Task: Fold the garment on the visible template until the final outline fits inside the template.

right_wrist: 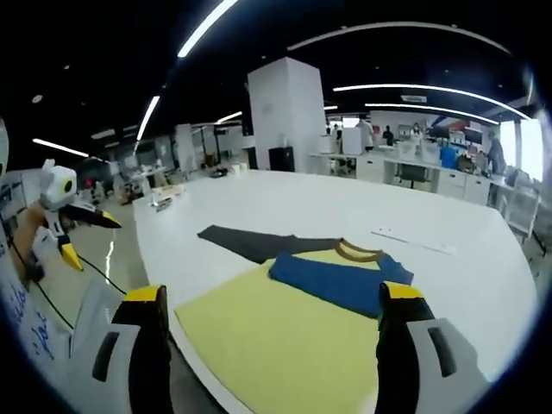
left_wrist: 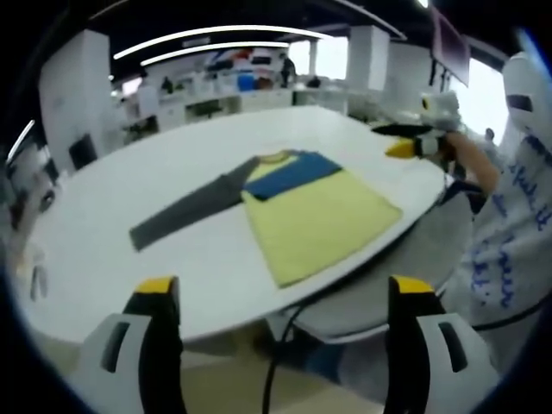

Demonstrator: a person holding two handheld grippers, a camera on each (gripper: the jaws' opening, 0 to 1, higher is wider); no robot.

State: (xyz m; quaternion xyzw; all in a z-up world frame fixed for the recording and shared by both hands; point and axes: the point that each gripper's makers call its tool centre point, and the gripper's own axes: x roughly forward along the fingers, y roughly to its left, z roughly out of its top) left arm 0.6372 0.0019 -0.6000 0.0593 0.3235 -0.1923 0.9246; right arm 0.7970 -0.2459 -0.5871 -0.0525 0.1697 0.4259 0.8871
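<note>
We see the shirt [left_wrist: 302, 207] flat on the worktop [left_wrist: 172, 164], 1 grey sleeve [left_wrist: 185, 211] stretched sideways. Both our claws, left [left_wrist: 280, 293] and right [right_wrist: 272, 297], are open, holding nothing.

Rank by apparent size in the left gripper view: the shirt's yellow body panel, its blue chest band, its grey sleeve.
1. Yellow body panel, clearly largest.
2. and 3. Grey sleeve and blue chest band: look alike in area, not ranked.

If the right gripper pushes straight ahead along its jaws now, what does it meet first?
Most likely the garment: its yellow body lies right between and ahead of the open right gripper, on the white table. Depth is hard to judge.
</note>
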